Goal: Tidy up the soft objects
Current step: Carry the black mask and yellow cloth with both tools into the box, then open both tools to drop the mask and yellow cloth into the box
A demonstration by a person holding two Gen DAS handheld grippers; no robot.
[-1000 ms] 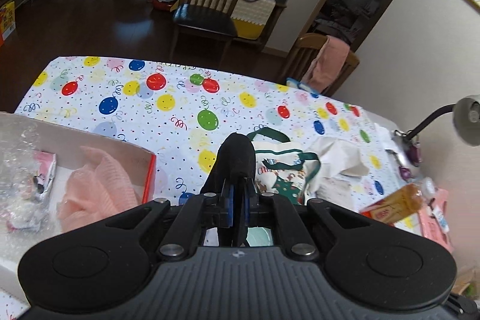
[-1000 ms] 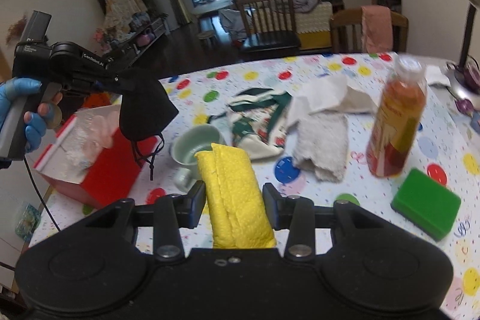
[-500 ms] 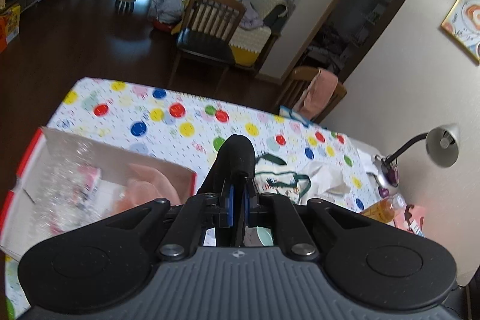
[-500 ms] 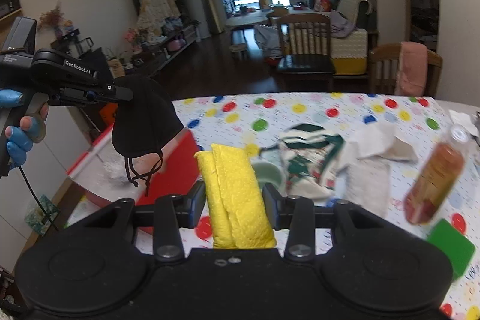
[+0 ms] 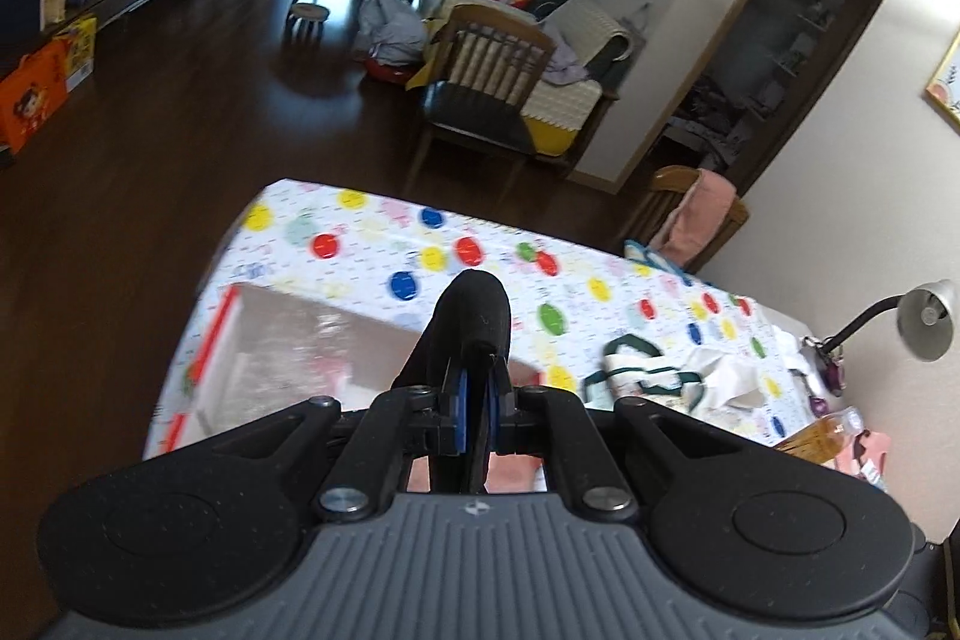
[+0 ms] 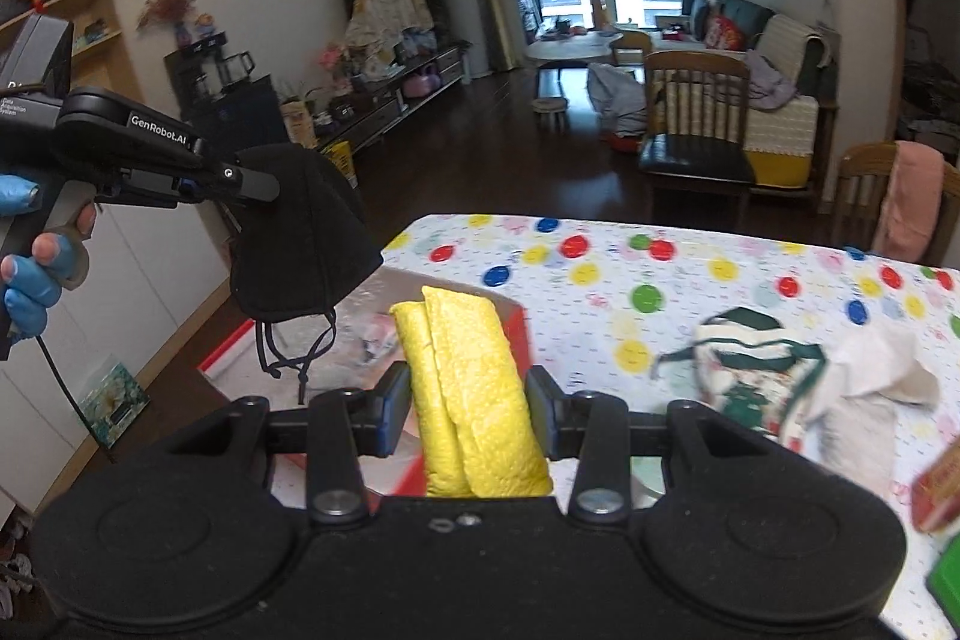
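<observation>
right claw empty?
No, the right claw is clamped on a folded yellow cloth that sticks out between its fingers.

Black face mask [image 6: 300,232] hangs pinched in my left tongs; folded yellow cloth [image 6: 474,388] clamped upright in my right, over red box [image 5: 288,346].

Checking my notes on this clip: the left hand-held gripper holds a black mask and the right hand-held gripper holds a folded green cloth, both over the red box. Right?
One slip: the folded cloth in the right hand-held gripper is yellow, not green, as the right wrist view shows. The left hand-held gripper does hold the black mask, over the red box.
</observation>
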